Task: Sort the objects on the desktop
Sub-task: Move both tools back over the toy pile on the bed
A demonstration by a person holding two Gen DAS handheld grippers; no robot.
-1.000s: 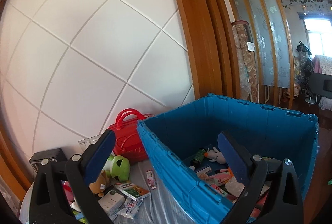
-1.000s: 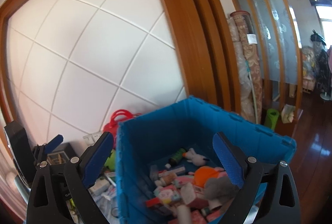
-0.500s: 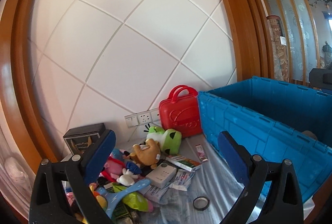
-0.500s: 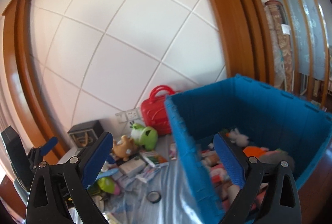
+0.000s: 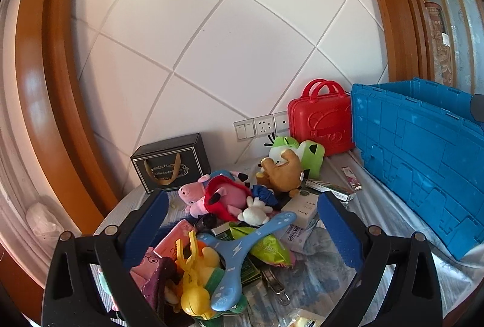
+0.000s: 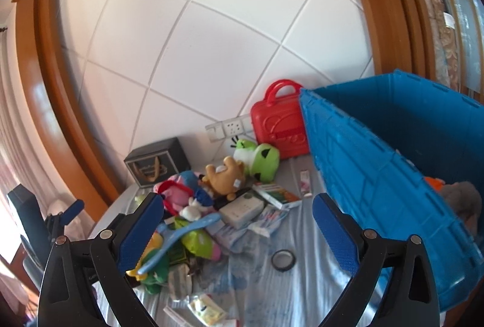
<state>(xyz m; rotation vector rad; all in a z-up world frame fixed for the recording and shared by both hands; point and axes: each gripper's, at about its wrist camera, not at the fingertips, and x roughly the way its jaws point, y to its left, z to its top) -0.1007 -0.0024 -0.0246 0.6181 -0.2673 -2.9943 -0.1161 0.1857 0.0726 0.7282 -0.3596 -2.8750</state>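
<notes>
Table (image 5: 378, 215): boomerang (image 5: 242, 248) (blue) arms splayed; upper arm pointing crate (image 5: 423, 163).

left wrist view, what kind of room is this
Probably a home living space, not a lab: a cluttered table against a white tiled wall with wooden trim, household wall sockets, and soft plush toys heaped beside a blue plastic crate.

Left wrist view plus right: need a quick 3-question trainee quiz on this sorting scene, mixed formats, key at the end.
1. True or false: the left hand-held gripper is shut on a toy.
2. Multiple choice: what stands against the wall just left of the blue crate? A) red toy suitcase B) black gift box C) tape roll
3. Fill in: the brown plush bear lies against the ___ frog plush.

Key: 1 false, both hand-held grippers are open and empty; 2 A; 3 green.
</notes>
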